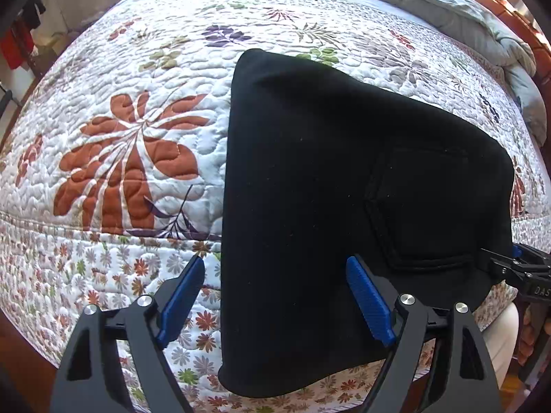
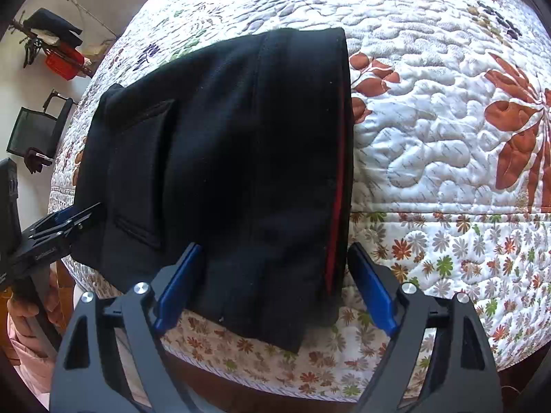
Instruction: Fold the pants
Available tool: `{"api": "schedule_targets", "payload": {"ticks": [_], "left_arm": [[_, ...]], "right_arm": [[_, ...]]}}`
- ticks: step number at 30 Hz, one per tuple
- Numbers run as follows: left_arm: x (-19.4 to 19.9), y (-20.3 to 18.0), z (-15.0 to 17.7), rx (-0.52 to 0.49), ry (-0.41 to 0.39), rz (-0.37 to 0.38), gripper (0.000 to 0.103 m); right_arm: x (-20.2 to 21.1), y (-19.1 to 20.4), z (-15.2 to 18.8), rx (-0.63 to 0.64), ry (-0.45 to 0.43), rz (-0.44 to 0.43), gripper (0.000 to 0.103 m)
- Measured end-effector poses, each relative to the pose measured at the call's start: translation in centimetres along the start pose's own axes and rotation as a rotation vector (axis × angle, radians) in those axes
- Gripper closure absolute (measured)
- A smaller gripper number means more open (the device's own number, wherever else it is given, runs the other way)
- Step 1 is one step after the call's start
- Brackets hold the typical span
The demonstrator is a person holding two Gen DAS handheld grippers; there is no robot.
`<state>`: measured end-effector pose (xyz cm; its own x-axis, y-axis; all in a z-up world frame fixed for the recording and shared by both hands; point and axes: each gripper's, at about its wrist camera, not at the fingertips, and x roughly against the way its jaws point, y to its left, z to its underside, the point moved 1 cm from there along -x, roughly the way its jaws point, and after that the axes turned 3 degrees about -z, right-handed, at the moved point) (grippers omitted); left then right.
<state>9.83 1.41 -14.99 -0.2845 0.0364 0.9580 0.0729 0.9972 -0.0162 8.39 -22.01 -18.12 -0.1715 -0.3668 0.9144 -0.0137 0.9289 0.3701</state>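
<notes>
Folded black fabric pants (image 1: 310, 206), frame centre on floral quilted bed (image 1: 137, 137); left gripper (image 1: 279, 303) and right gripper (image 2: 275, 285) released, fold apparently complete.

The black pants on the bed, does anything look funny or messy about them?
A little. The black pants are folded but hang over the edge of the flowery quilt, and a red strip peeks out along one side. Both the left claw and the right claw are open.
</notes>
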Motion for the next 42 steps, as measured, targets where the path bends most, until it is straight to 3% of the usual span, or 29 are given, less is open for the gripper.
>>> {"api": "schedule_targets", "payload": {"ticks": [3, 6, 9, 21, 26, 28, 32, 33, 36, 42], "left_arm": [[-0.1, -0.3, -0.2, -0.023, -0.003, -0.003, 0.018], [0.0, -0.9, 0.0, -0.046, 0.021, 0.062, 0.018], [0.1, -1.9, 0.3, -0.099, 0.008, 0.016, 0.017], [-0.7, -2.2, 0.1, -0.103, 0.005, 0.039, 0.011], [-2.2, -1.8, -0.3, -0.061, 0.029, 0.117, 0.011], [-2.4, -1.0, -0.3, -0.007, 0.050, 0.203, 0.019], [-1.2, -0.7, 0.0, 0.010, 0.007, 0.237, 0.050], [-1.0, -0.5, 0.0, 0.019, 0.000, 0.243, 0.052], [-0.2, -0.1, 0.1, 0.070, -0.030, 0.272, 0.069], [2.1, 0.0, -0.8, 0.099, -0.098, 0.358, 0.072]], "right_arm": [[-0.4, -0.1, 0.0, -0.009, 0.004, -0.014, 0.017], [-0.4, -0.3, 0.1, -0.013, 0.004, -0.032, 0.017], [-0.3, -0.2, 0.1, -0.004, 0.002, -0.033, 0.017], [-1.1, -0.4, 0.4, -0.013, -0.006, -0.073, 0.013], [-1.6, -0.7, -0.1, -0.004, -0.026, -0.109, 0.013], [-1.5, -0.7, -0.3, 0.004, -0.035, -0.131, 0.022], [0.0, -0.8, 0.3, 0.027, -0.079, -0.177, 0.055], [0.6, -1.0, 0.4, 0.015, -0.096, -0.200, 0.061], [2.2, -1.1, 0.9, -0.003, -0.142, -0.263, 0.067], [5.6, 0.6, 0.0, 0.092, -0.203, -0.248, 0.069]]}}
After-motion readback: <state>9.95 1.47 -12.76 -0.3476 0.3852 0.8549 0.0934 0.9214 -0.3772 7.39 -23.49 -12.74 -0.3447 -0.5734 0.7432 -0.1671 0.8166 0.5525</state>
